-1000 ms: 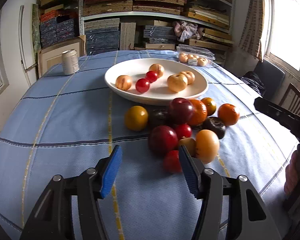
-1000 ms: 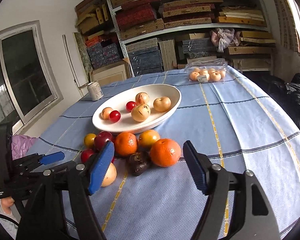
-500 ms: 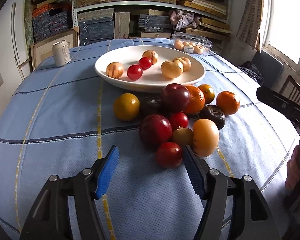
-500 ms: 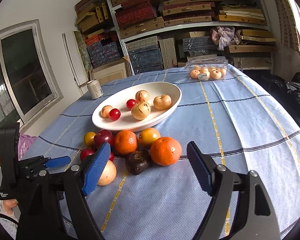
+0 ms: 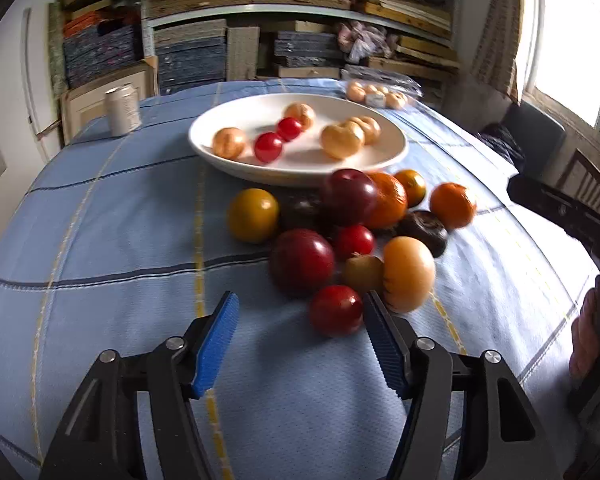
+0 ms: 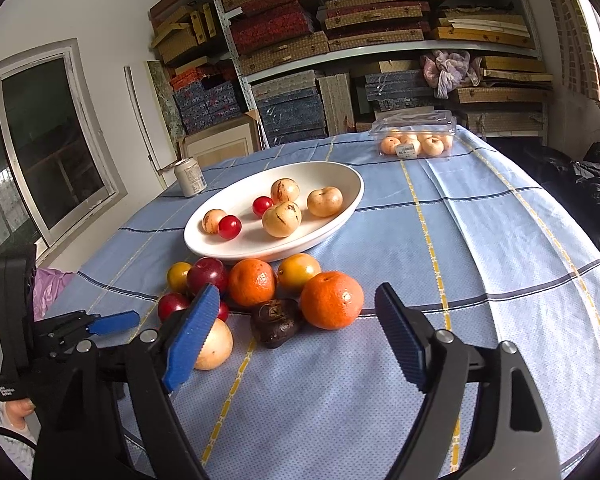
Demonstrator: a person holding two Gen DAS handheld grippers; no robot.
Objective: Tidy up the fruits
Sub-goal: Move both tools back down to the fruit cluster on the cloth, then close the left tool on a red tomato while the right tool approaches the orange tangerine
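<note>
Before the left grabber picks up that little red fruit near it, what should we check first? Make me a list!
1. Left gripper open: ok, though its jaws have just been closing a bit.
2. Small red fruit between the jaws: ok, close beside the right pad, not pinched yet.
3. Neighbours clear: not ok. A pale orange fruit sits right behind that pad and may get bumped.
4. Room in the white bowl: ok, there is bare space between its six fruits.
5. Right gripper out of the way: ok, it is open, empty, over the tablecloth.
6. Fruit's firmness: cannot tell.
</note>
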